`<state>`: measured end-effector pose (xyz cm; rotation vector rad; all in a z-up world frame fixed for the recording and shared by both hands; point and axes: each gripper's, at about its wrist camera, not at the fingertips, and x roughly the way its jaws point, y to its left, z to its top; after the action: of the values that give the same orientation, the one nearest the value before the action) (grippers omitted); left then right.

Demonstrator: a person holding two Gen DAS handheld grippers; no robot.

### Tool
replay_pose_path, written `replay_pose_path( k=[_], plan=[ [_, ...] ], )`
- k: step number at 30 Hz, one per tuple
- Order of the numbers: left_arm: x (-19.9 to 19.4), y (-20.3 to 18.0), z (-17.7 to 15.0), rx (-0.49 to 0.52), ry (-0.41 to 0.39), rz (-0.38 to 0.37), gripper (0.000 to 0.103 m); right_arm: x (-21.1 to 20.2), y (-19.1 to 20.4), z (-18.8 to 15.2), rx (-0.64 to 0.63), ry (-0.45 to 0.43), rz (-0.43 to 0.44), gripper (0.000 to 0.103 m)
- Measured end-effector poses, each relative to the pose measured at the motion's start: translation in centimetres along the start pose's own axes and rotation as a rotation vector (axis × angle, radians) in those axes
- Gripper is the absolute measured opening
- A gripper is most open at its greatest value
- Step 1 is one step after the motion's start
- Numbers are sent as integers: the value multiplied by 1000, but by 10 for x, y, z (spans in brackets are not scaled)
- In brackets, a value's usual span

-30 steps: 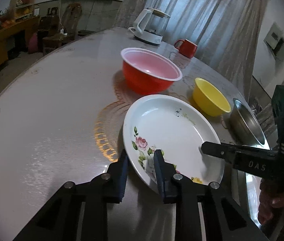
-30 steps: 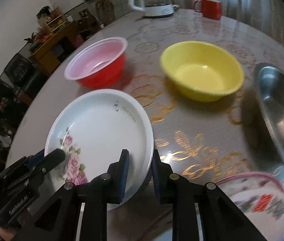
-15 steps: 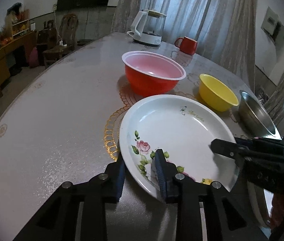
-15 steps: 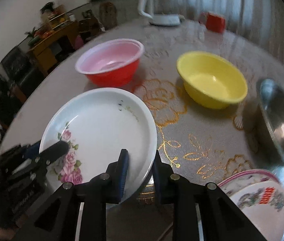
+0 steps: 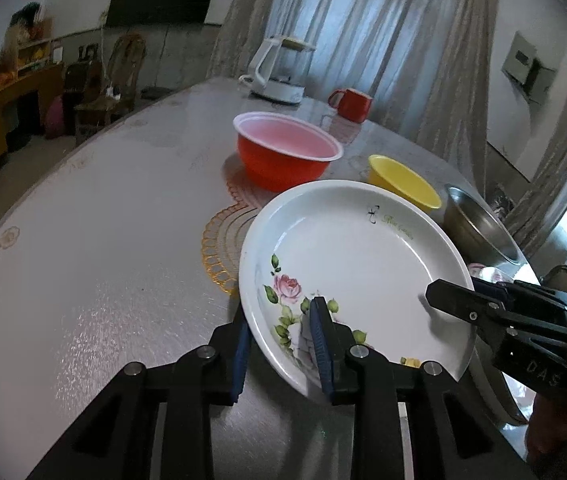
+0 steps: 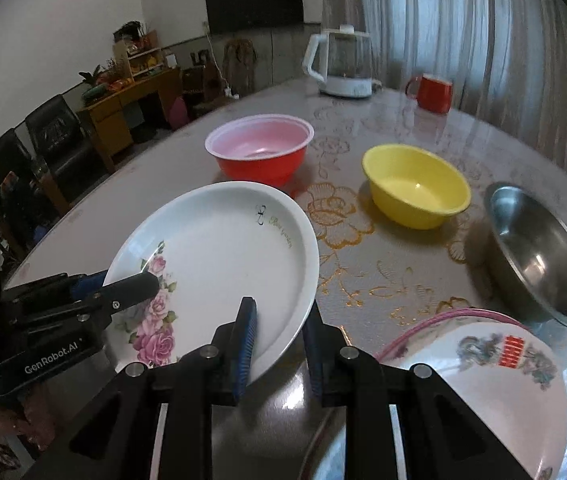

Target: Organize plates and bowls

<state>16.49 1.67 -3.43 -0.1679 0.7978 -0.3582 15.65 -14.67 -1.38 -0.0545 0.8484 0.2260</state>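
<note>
A white plate with pink roses is held off the table, tilted, by both grippers. My left gripper is shut on its near left rim; it also shows in the right wrist view. My right gripper is shut on its opposite rim and shows in the left wrist view. Behind the plate stand a red bowl, a yellow bowl and a steel bowl. A patterned plate with a pink rim lies near the right gripper.
A white kettle and a red mug stand at the table's far side. Curtains hang behind. Chairs and a wooden cabinet stand off to the left.
The rose plate has risen off the table and tilted, held by both grippers. Both cameras have lifted with it, so more of the room shows.
</note>
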Motion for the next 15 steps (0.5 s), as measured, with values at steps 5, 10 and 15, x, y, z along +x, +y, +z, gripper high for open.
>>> replay_pose_path(
  k=[5,10,15],
  plan=[
    [-7,-11,-6,29,-20,-22,29,-14,-2,-9,0,-34,-11,22],
    [-16,-26,-9,58,-42,-42,29,-25,-9,-14,23,-51,-17,22],
    [-30,-43,-11,88,-67,-55,29,-44,-18,-22,52,-79,-25,22]
  ],
)
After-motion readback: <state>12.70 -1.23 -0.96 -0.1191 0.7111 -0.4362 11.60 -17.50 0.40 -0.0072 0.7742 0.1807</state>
